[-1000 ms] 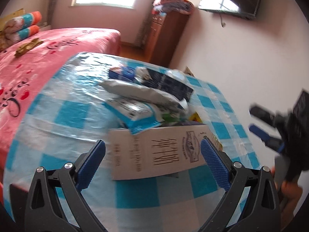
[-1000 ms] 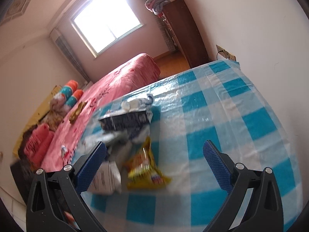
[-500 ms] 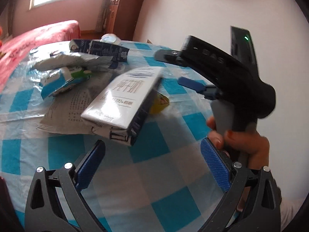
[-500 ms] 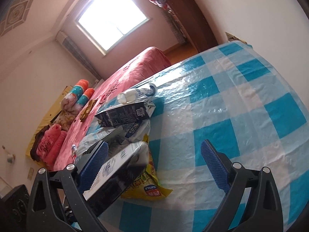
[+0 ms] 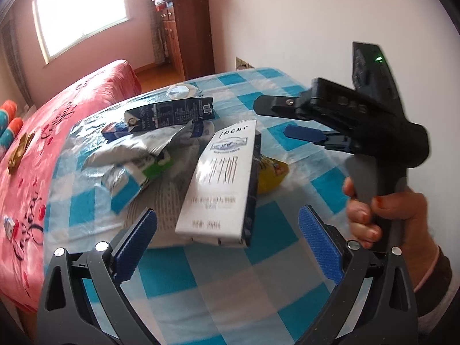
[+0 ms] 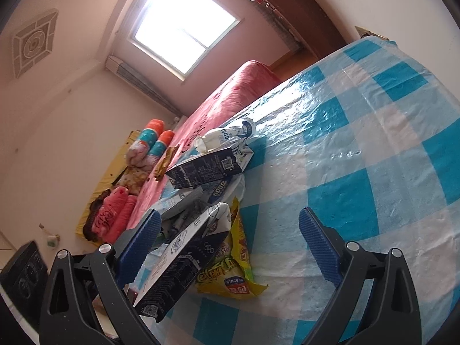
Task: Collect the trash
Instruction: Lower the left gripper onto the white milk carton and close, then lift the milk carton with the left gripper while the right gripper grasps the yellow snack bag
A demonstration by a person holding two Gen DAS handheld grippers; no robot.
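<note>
A heap of trash is seen on a table (image 5: 258, 293) covered with a blue-and-white checked plastic cloth.

Left gripper (image 5: 227, 238): jaws spread wide, nothing pinched. Just ahead of the blue pads (image 5: 135, 244), and between their lines, a white milk carton (image 5: 221, 181) is found, slightly blurred. Its long axis runs away from the gripper, with the folded top end pointing far and slightly right and the base nearest the pads. It is propped at a tilt on a printed paper sheet (image 5: 161, 201), not flat.

Beyond and left of the carton, a crumpled silver-and-blue pouch (image 5: 135, 158) is noted, and farther still a dark blue carton (image 5: 169, 113) lying crosswise, long axis left to right. A yellow snack bag (image 5: 271, 172) is partly hidden behind the white carton's right side.

Right gripper (image 5: 276, 118): seen from the left wrist camera at the right, held by a hand (image 5: 379, 215), its fingers pointing left toward the heap. From its own camera the right gripper (image 6: 230, 247) is shown spread wide with no pad contact. The white carton (image 6: 187, 258) lies close by its left pad (image 6: 138, 247), dark side panel facing the lens, long axis running diagonally away. The yellow snack bag (image 6: 233, 270) is seen between the pads' lines, flat on the cloth. A small white bottle (image 6: 221, 138) lies far ahead, on its side.
</note>
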